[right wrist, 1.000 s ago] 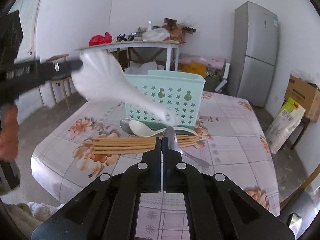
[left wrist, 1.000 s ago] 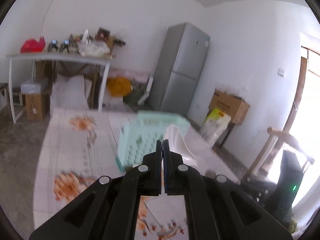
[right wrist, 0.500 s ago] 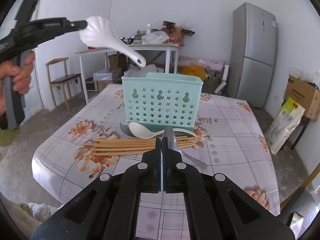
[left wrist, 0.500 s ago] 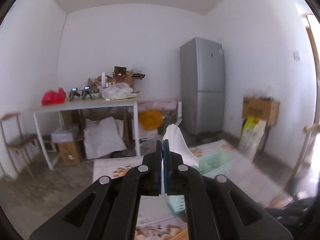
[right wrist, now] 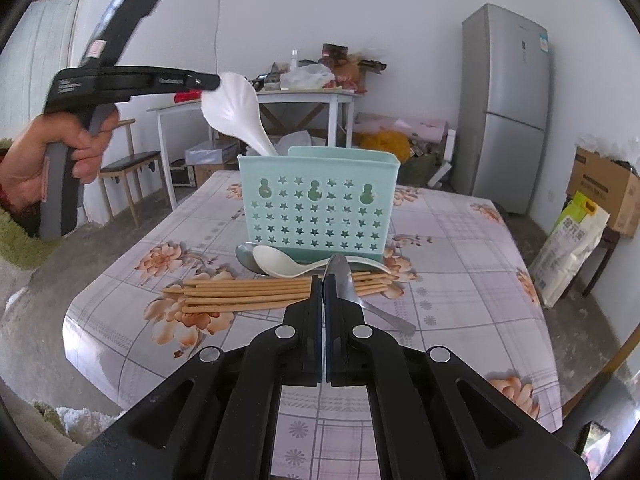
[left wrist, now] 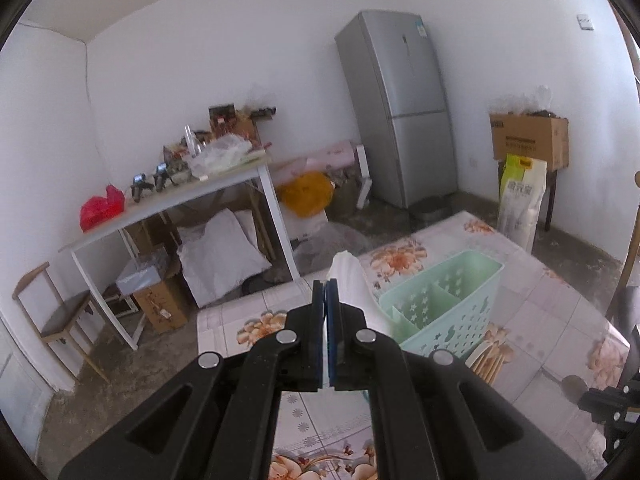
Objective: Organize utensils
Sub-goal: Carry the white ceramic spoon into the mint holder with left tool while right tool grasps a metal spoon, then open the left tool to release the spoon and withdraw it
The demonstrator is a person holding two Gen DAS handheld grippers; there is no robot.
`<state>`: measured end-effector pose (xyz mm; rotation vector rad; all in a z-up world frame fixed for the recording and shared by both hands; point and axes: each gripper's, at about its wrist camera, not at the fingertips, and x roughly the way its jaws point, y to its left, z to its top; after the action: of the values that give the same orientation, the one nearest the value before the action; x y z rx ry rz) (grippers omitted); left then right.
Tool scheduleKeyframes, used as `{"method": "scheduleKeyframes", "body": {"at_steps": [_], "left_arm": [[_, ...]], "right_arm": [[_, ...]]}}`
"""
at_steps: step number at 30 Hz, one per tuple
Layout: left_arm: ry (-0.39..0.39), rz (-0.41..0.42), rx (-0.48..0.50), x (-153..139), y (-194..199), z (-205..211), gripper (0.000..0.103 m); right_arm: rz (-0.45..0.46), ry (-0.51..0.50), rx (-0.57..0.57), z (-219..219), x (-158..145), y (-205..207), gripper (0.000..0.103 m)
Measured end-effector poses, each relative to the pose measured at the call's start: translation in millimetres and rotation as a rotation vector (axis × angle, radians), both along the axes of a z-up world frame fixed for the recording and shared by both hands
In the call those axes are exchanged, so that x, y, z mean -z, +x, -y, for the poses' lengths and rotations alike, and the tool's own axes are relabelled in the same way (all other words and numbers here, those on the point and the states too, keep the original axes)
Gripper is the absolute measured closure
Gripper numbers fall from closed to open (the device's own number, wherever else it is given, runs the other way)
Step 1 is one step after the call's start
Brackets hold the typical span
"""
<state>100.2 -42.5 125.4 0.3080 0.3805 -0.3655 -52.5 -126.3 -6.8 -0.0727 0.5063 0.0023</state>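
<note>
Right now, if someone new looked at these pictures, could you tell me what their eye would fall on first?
Most likely the large white plastic spoon, clamped by its bowl in the left gripper and hanging handle-down over the left end of the mint-green star-perforated basket. Next, the utensils lying on the floral tablecloth in front of the basket: a bundle of wooden chopsticks, a second white spoon and metal spoons, just beyond the shut right gripper.

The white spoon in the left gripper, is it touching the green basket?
Cannot tell: in the right wrist view the white spoon handle dips behind the green basket rim.
</note>
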Motion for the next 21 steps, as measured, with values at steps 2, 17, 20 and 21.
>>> {"method": "scheduleKeyframes", "body": {"at_steps": [2, 17, 20, 21], "left_arm": [[-0.009, -0.027, 0.000, 3.1, 7.0, 3.7, 0.101], [-0.277, -0.105, -0.047, 11.0, 9.4, -26.0, 0.051], [-0.306, -0.125, -0.066, 21.6, -1.9, -37.5, 0.043], [-0.313, -0.137, -0.067, 26.4, -5.5, -41.0, 0.041]], "right_arm": [[0.001, 0.001, 0.001, 1.0, 0.5, -0.2, 0.103], [0.005, -0.001, 0.018, 3.3, 1.3, 3.5, 0.103], [0.010, 0.017, 0.027, 6.3, -2.1, 4.1, 0.103], [0.011, 0.028, 0.026, 7.9, -3.5, 4.2, 0.103]]}}
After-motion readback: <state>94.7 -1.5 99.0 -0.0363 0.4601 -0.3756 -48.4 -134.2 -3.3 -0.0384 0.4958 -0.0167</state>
